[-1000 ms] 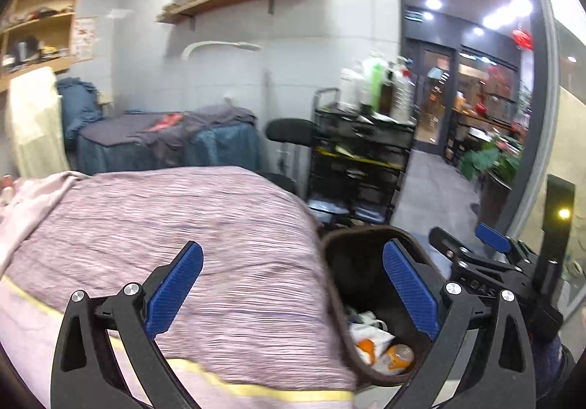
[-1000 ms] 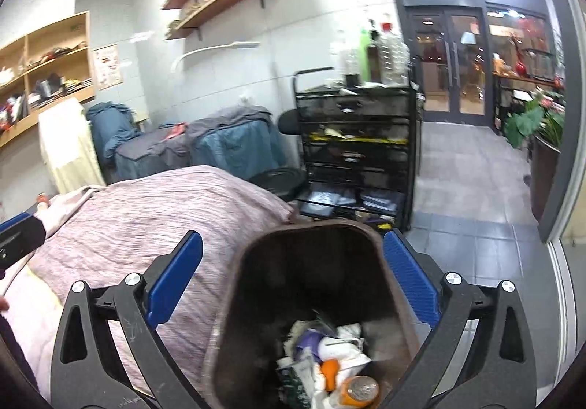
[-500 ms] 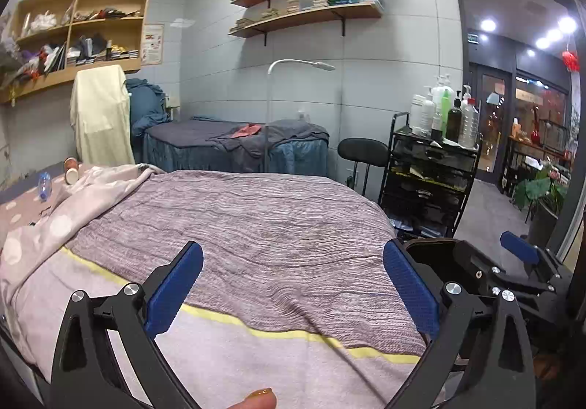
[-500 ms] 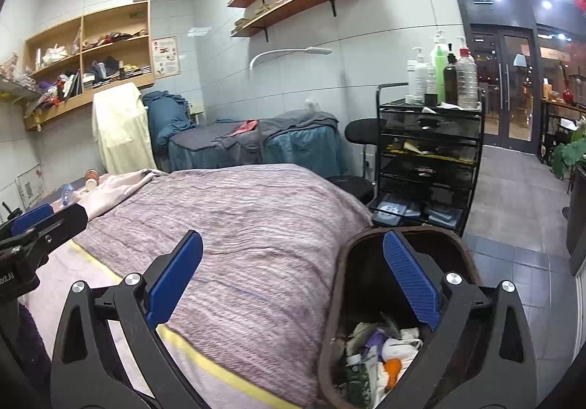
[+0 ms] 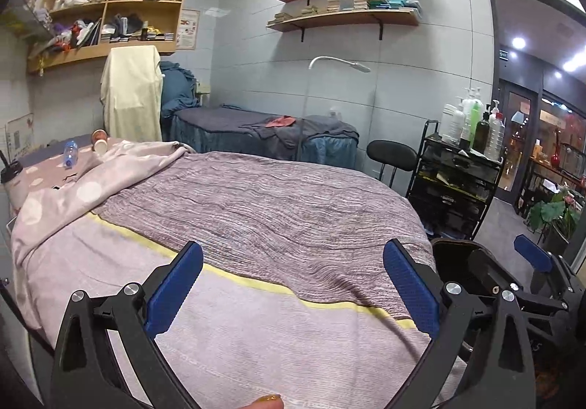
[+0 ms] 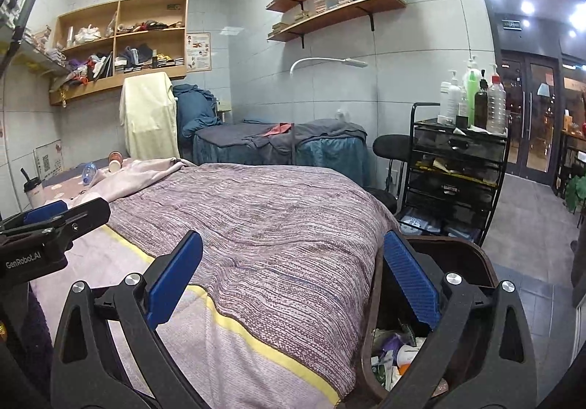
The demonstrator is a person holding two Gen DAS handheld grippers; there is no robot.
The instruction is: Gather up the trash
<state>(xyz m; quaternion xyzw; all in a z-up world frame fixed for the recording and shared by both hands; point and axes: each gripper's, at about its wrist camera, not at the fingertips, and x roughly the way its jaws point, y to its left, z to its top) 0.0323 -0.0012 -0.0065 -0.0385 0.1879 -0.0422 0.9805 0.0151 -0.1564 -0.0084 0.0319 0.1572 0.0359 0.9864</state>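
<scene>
My left gripper (image 5: 293, 253) hangs open and empty over the near end of a bed with a striped purple cover (image 5: 278, 203). Open and empty too, my right gripper (image 6: 293, 246) is at the bed's near right corner, its right finger over a brown trash bin (image 6: 479, 262). Wrappers and containers (image 6: 395, 357) lie in the bin. At the bed's far left end lie a plastic bottle (image 5: 69, 152) and paper cups (image 5: 99, 144), with a lidded cup with a straw (image 5: 9, 172) beside them. These show again in the right wrist view: bottle (image 6: 88, 172), cup (image 6: 114, 162).
A black trolley (image 6: 457, 167) with bottles stands right of the bed, a black stool (image 6: 392, 147) beside it. A second bed (image 5: 263, 132) and a floor lamp (image 5: 338, 62) are behind. Wall shelves hang above. Tiled floor (image 6: 527, 211) leads to glass doors on the right.
Both views have swung left and up, away from the bin and onto the bed. The bin has slid to the lower right, and the far-end litter has come into sight.
</scene>
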